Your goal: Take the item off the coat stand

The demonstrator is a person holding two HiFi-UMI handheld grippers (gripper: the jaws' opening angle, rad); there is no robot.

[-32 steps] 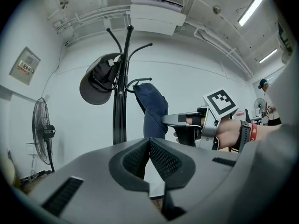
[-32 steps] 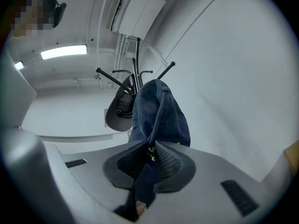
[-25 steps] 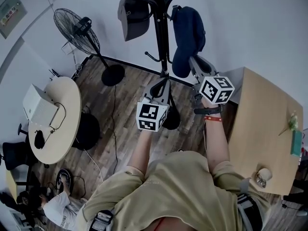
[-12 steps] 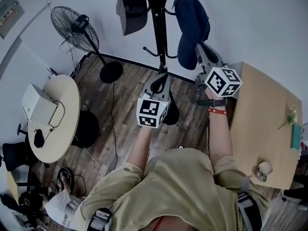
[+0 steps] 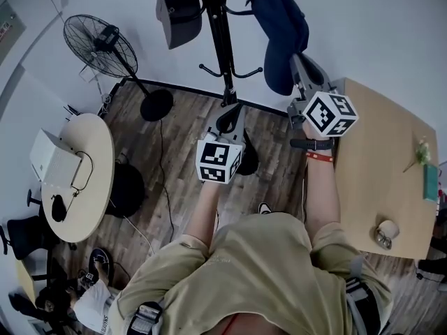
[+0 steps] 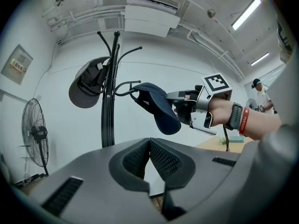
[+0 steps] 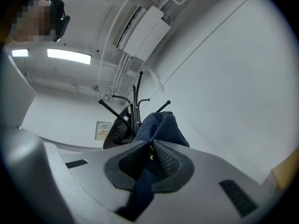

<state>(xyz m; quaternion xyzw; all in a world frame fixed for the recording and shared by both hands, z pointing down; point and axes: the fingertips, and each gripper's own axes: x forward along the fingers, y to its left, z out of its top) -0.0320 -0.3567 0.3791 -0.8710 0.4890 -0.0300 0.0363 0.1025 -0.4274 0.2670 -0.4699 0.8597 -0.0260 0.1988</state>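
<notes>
Navy cap (image 5: 279, 19) clamped by right hand-held gripper (image 7: 150, 154).

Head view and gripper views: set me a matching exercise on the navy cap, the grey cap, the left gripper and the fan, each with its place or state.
1. navy cap
2. grey cap
3. left gripper
4. fan

A. stands on the floor
B. shut, empty
C. hangs on the stand, untouched
D. clamped in the right gripper

Pairs: 1-D, 2-C, 3-B, 4-A
</notes>
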